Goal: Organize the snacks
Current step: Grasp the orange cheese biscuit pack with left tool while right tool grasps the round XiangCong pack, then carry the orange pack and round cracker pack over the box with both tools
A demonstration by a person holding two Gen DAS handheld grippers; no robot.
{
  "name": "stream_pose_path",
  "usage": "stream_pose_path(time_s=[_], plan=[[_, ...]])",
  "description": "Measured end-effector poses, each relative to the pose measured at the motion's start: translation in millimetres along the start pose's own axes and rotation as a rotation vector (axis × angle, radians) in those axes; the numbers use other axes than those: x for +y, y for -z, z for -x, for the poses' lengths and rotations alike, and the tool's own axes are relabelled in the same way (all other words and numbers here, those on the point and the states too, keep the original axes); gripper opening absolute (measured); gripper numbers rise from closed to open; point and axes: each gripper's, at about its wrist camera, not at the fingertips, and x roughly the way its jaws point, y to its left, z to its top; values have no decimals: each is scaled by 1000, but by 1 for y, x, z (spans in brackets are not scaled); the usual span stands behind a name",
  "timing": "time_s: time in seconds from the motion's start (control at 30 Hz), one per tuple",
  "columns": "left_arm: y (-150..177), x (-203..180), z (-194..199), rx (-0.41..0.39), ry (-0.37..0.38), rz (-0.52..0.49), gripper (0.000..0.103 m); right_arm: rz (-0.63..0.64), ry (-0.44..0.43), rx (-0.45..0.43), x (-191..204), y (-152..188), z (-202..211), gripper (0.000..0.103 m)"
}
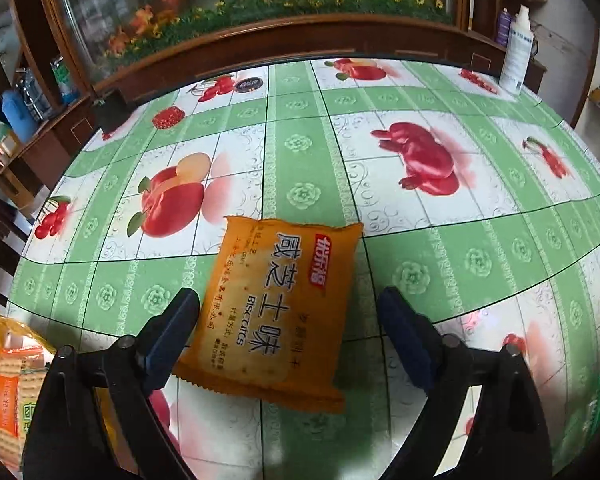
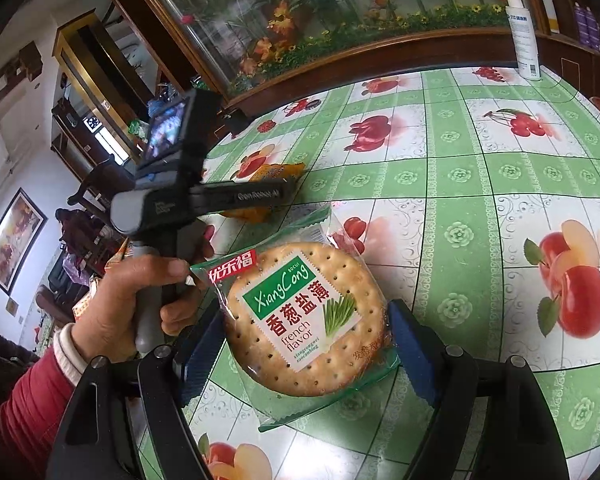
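Biscuits pack (image 1: pixel 276 312) lies between wide left jaws; right jaws clamp "XiangCong french flavor" cracker pack (image 2: pixel 304 320).

The biscuit bag (image 1: pixel 10 380) at the tabletop's (image 1: pixel 308 144) near left edge is cut off by the frame edge and part-hidden behind the left tool (image 1: pixel 288 340). In the right wrist view, the left tool (image 2: pixel 260 194) hides most of the orange packet (image 2: pixel 274 171).
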Motion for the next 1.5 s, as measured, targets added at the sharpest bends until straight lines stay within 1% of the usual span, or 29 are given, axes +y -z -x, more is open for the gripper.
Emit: stream_pose_path(time_s=[0.07,0.1,0.13,0.2,0.4,0.57,0.73,0.93,1.0,1.2,1.5], plan=[[0,5,-1,11,35,28,86,-1,1,-1,0,0,-1,81],[-1,8,-1,14,62,47,74,-2,1,-2,0,0,-1,81],[-1,12,-1,19,86,71,69,-5,0,-1,0,0,-1,81],[0,11,0,26,84,81,69,-6,0,0,0,0,-1,81],[16,9,11,4,58,96,68,-11,1,-22,3,0,3,81],[38,7,35,-32,24,102,68,-19,3,-41,6,0,8,81],[62,14,67,-68,10,131,68,-26,-6,-53,12,5,11,81],[89,36,105,-100,-13,182,68,-23,-27,-58,26,11,13,81],[96,42,115,-109,-15,191,68,-20,-40,-58,33,12,12,81],[118,61,152,-161,-53,209,68,14,-75,-53,62,14,6,81],[136,103,184,-208,-106,255,68,63,-130,-34,106,14,-10,81]])
